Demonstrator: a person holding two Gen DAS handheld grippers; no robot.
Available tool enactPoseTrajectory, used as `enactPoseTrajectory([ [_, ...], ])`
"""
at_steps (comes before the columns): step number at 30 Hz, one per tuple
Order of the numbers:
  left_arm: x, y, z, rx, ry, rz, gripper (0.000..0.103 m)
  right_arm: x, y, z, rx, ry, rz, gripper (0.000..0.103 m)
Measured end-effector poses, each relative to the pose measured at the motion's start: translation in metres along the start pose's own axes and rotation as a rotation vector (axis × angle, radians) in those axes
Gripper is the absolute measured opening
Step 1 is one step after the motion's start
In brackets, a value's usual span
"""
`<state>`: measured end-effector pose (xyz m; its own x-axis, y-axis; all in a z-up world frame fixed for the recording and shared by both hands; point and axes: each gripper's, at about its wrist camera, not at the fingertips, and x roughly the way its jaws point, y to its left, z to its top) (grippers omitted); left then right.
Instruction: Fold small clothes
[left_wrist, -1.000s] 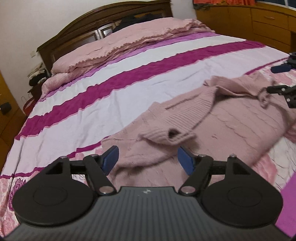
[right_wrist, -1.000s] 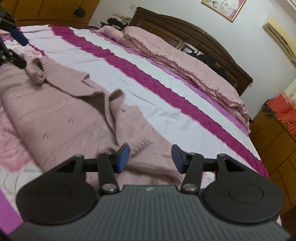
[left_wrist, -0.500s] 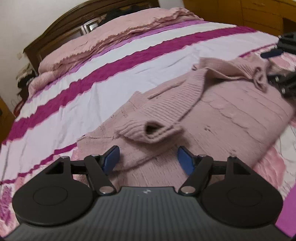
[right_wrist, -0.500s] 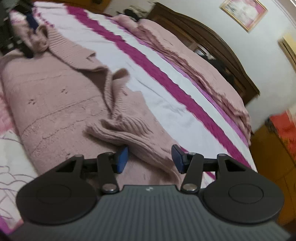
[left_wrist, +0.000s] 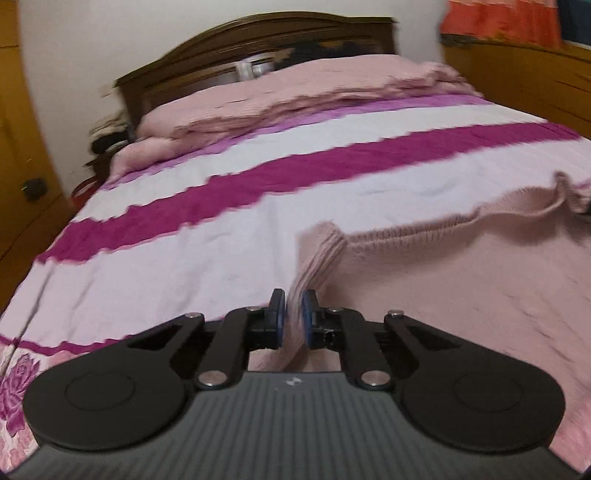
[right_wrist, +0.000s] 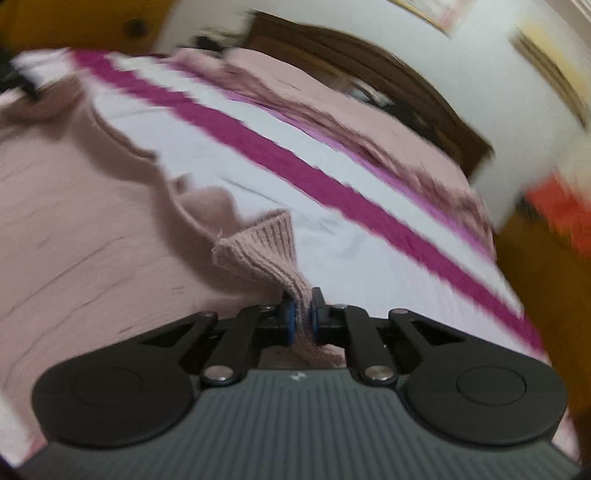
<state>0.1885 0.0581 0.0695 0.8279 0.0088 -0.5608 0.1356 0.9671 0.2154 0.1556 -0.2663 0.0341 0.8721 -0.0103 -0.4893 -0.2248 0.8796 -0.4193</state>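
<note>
- On the bed (left_wrist: 207, 254), near its foot end, lay the pink knit sweater (left_wrist: 461, 280), spread flat over the white-and-magenta striped bedspread (left_wrist: 280, 177).
- L gripper (left_wrist: 293, 314): jaws had just been closing & now clamped a ribbed fold of the sweater, the knit squeezed between both blue pads (left_wrist: 306, 314) w/ fabric running up from the pads to a raised ridge.
- R gripper (right_wrist: 302, 317): jaws had likewise just been closing, now pinched on a ribbed cuff-like end of the sweater; the ribbing fanned out above the pads, a bit of knit hanging below them.
- Rest of the sweater stretched away from each gripper across the bed, ribbed edge facing the headboard (left_wrist: 258, 59).
- Pink quilt (left_wrist: 295, 92) was heaped at the head end of the bed, just in front of the headboard.
- Wooden cabinets (left_wrist: 517, 77) stood beside the bed, w/ an orange cloth (left_wrist: 498, 18) on top.
- Both views blurred, so fine detail of the knit was hard to tell.
</note>
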Motion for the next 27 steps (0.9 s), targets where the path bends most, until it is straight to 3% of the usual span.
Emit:
enactPoseTrajectory([
  [2, 0.014, 0.008, 0.001, -0.018, 0.021, 0.044, 0.012, 0.016, -0.012, 0.000, 0.093, 0.058, -0.010, 0.013],
  [6, 0.037, 0.018, -0.007, -0.045, 0.081, 0.064, 0.012, 0.037, -0.028, -0.003, 0.248, 0.132, -0.006, 0.017],
  [12, 0.043, 0.030, -0.013, -0.065, 0.097, 0.079, 0.013, 0.034, -0.058, -0.009, 0.456, 0.149, -0.034, 0.046],
  [15, 0.038, 0.038, -0.009, -0.116, 0.100, 0.066, 0.013, 0.022, -0.072, -0.015, 0.531, 0.132, -0.033, 0.047],
  [19, 0.023, 0.046, -0.004, -0.142, 0.089, 0.063, 0.014, 0.005, -0.075, -0.014, 0.528, 0.097, -0.053, 0.047],
  [23, 0.004, 0.047, 0.002, -0.144, 0.056, 0.065, 0.039, -0.009, -0.072, -0.010, 0.506, 0.062, -0.009, 0.047],
  [27, -0.008, 0.037, 0.008, -0.108, 0.019, 0.053, 0.052, -0.014, -0.060, -0.007, 0.476, 0.059, 0.057, 0.046],
])
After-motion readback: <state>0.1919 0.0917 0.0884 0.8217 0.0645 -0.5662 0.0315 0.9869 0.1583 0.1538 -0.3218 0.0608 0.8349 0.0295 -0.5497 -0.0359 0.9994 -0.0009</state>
